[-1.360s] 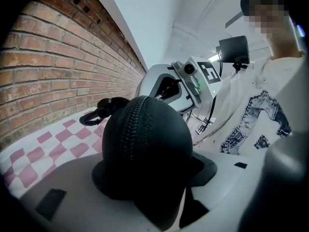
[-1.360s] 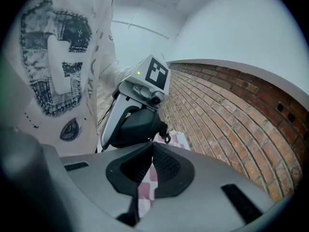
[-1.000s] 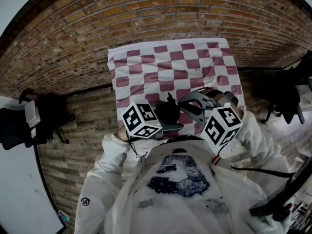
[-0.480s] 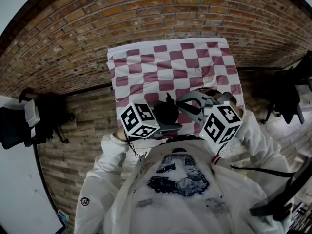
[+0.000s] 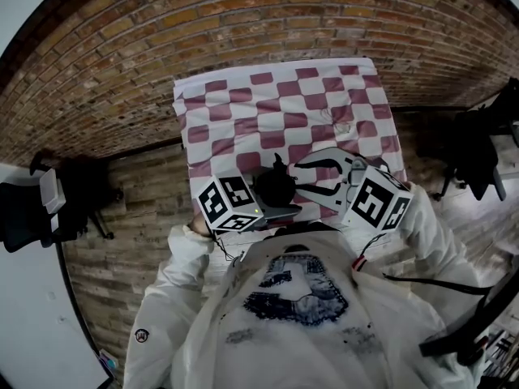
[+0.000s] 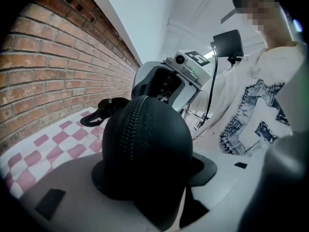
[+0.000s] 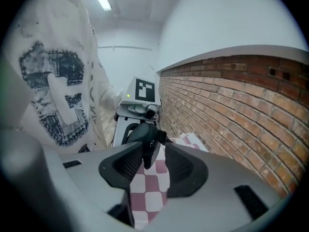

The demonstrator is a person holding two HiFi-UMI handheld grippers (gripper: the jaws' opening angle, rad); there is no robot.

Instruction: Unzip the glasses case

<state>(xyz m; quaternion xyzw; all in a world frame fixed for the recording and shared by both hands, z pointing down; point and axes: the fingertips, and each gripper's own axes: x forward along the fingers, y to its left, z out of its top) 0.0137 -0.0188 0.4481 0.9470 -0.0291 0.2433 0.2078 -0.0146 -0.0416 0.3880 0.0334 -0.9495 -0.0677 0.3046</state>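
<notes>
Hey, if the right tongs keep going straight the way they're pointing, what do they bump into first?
The black glasses case, most likely: it sits right ahead of the right tongs. Their jaws have just been opening, and the zipper pull hangs between them, apparently unpinched.

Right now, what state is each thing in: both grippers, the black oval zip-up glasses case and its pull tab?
Black oval glasses case: zip closed along the visible end.
Left gripper: shut on that case.
Right gripper: open, jaws have just been opening.
Pull tab: loose between the right jaws, unclamped.
</notes>
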